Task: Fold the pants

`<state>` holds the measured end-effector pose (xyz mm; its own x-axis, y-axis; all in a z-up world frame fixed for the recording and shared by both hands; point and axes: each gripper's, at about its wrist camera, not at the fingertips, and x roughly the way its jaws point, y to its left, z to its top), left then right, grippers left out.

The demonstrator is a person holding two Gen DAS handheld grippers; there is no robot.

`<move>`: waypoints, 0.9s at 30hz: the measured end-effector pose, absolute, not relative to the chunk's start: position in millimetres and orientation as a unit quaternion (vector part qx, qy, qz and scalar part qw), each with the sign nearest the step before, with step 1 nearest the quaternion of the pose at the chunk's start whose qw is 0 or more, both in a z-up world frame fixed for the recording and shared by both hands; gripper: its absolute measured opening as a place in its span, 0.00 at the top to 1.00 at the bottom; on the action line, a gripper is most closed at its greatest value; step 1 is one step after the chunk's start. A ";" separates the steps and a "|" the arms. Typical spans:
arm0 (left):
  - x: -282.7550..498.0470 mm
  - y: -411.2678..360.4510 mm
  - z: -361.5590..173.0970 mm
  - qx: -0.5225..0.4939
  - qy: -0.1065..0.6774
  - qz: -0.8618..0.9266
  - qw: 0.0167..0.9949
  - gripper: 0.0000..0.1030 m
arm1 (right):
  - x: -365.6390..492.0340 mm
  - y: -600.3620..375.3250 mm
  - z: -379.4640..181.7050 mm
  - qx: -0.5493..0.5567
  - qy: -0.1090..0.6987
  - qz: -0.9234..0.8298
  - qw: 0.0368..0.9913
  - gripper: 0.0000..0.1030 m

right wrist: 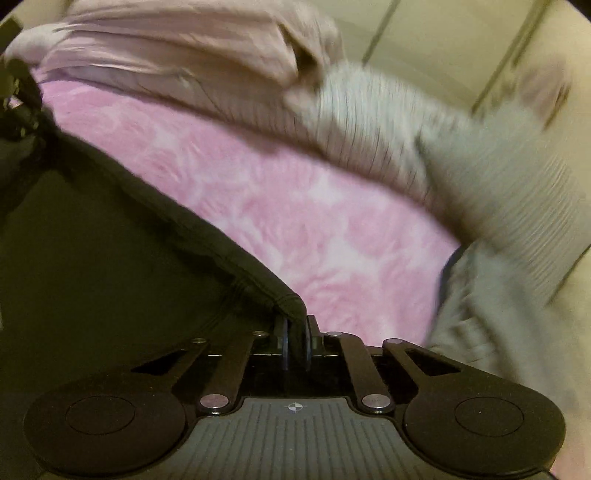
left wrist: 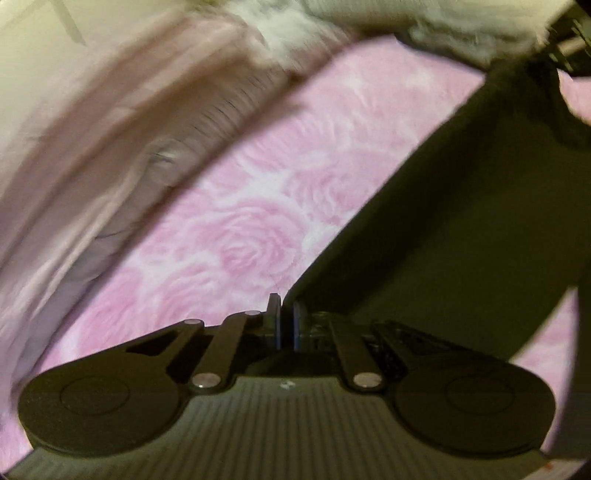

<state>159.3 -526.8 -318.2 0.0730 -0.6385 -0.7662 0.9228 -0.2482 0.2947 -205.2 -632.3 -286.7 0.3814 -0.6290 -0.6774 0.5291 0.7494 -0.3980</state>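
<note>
In the left wrist view a heap of pale pink cloth (left wrist: 85,155) lies along the left edge of a bed cover (left wrist: 243,221) printed with pink roses, and a fuzzy white fabric (left wrist: 369,18) sits at the top, blurred. The left claw (left wrist: 285,314) is pressed together on an edge of the dark pants (left wrist: 461,221), which stretch up and to the right above the cover toward the other claw's frame at the top right corner.

In the right wrist view the pants fill the left side, their thick hem running down to the right claw (right wrist: 295,332), whose fingers pinch that hem between them. The rose cover spreads across the middle. Beyond it lie the pink cloth and a grey ribbed garment (right wrist: 498,192), smeared by motion blur, at the right.
</note>
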 end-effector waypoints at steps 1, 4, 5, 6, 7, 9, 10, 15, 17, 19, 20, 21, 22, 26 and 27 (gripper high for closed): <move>154.1 -506.5 -306.8 0.421 0.166 -0.656 0.604 0.95 | -212.0 -606.9 -277.5 -0.083 0.423 -0.352 0.831 0.96; 131.8 -427.4 -275.4 0.384 0.180 -0.642 0.639 0.96 | -237.7 -535.4 -259.7 -0.120 0.405 -0.361 0.832 0.96; 122.4 -399.1 -270.4 0.374 0.190 -0.637 0.646 0.96 | -245.0 -511.5 -260.1 -0.134 0.409 -0.360 0.828 0.96; 111.7 -370.4 -267.4 0.365 0.201 -0.631 0.654 0.96 | -254.0 -484.3 -262.6 -0.145 0.418 -0.359 0.822 0.96; 102.2 -346.8 -267.6 0.359 0.215 -0.624 0.660 0.96 | -261.0 -464.6 -267.5 -0.144 0.429 -0.355 0.818 0.95; 84.7 -305.7 -280.0 0.351 0.280 -0.602 0.660 0.94 | -272.0 -430.8 -286.1 -0.109 0.476 -0.344 0.802 0.90; 77.7 -291.7 -288.2 0.353 0.305 -0.591 0.659 0.91 | -277.1 -417.4 -299.5 -0.078 0.508 -0.338 0.788 0.84; 55.3 -234.0 -327.9 0.350 0.417 -0.534 0.647 0.85 | -304.8 -396.1 -324.3 0.114 0.534 -0.372 0.751 0.68; 60.5 -222.6 -326.2 0.313 0.445 -0.515 0.662 0.81 | -318.6 -406.6 -314.7 0.204 0.478 -0.408 0.751 0.52; 70.6 -213.1 -320.5 0.265 0.467 -0.492 0.685 0.78 | -337.0 -423.3 -305.2 0.304 0.397 -0.439 0.746 0.51; 76.8 -209.3 -317.2 0.241 0.476 -0.479 0.697 0.77 | -346.2 -432.6 -303.3 0.353 0.354 -0.453 0.738 0.51; 84.2 -204.5 -314.0 0.213 0.486 -0.465 0.708 0.76 | -357.7 -441.2 -303.9 0.404 0.307 -0.463 0.727 0.51; 91.9 -200.4 -310.7 0.186 0.496 -0.453 0.717 0.76 | -371.2 -450.2 -307.1 0.458 0.254 -0.469 0.711 0.51; 119.9 -185.1 -305.5 0.088 0.528 -0.405 0.741 0.75 | -396.7 -475.3 -330.6 0.588 0.118 -0.474 0.645 0.51; 128.0 -179.4 -305.0 0.064 0.534 -0.393 0.746 0.75 | -397.9 -479.0 -335.9 0.600 0.107 -0.476 0.634 0.51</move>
<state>128.0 -179.4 -305.0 0.1198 -0.5181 -0.8469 0.6540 0.6830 -0.3253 -397.9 -479.0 -335.9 0.5235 -0.4764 -0.7064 0.7319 -0.1730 0.6591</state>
